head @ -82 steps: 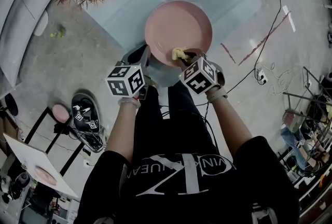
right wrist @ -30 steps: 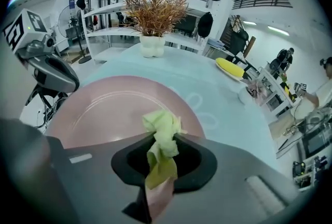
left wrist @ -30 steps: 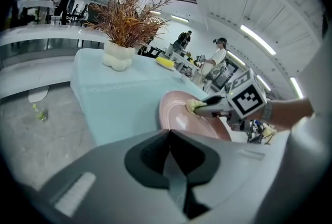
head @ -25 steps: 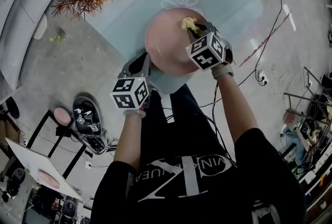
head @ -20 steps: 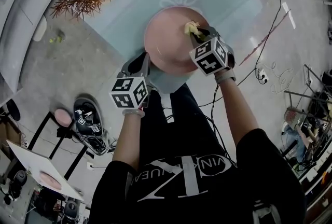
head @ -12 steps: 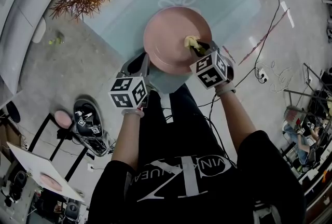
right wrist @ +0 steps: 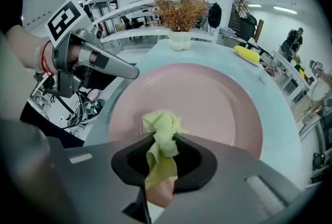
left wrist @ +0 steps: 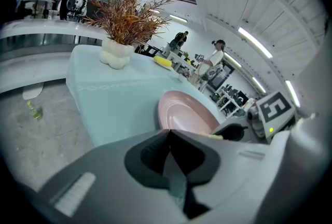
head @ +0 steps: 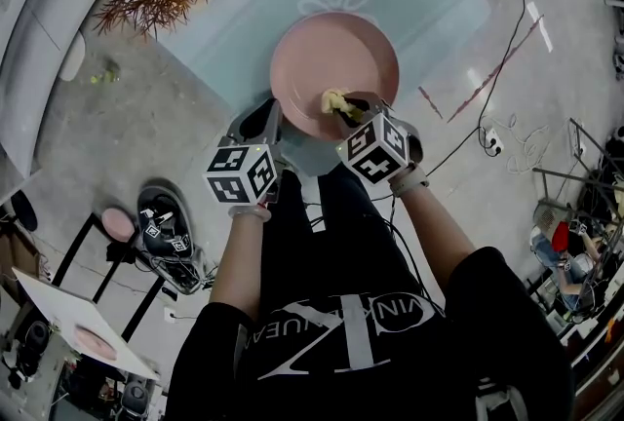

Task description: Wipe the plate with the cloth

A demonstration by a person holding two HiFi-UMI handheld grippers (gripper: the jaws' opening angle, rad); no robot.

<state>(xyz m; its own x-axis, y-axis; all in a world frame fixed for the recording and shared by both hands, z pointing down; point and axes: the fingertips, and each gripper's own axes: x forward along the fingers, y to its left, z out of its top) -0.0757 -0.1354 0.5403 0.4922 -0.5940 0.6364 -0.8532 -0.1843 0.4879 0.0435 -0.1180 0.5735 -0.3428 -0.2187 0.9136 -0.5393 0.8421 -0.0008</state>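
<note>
Swept round from one o'clock, the yellow-green cloth (head: 334,102), pinched in the right gripper (head: 347,109), now rubs the pink plate (head: 312,54) at six o'clock, wiping underway; the left gripper (left wrist: 168,135) idles closed, empty.

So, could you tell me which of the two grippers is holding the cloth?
The right gripper: its jaws are shut on the yellow-green cloth over the plate. The left gripper is shut too, but with nothing between its jaws.
</note>
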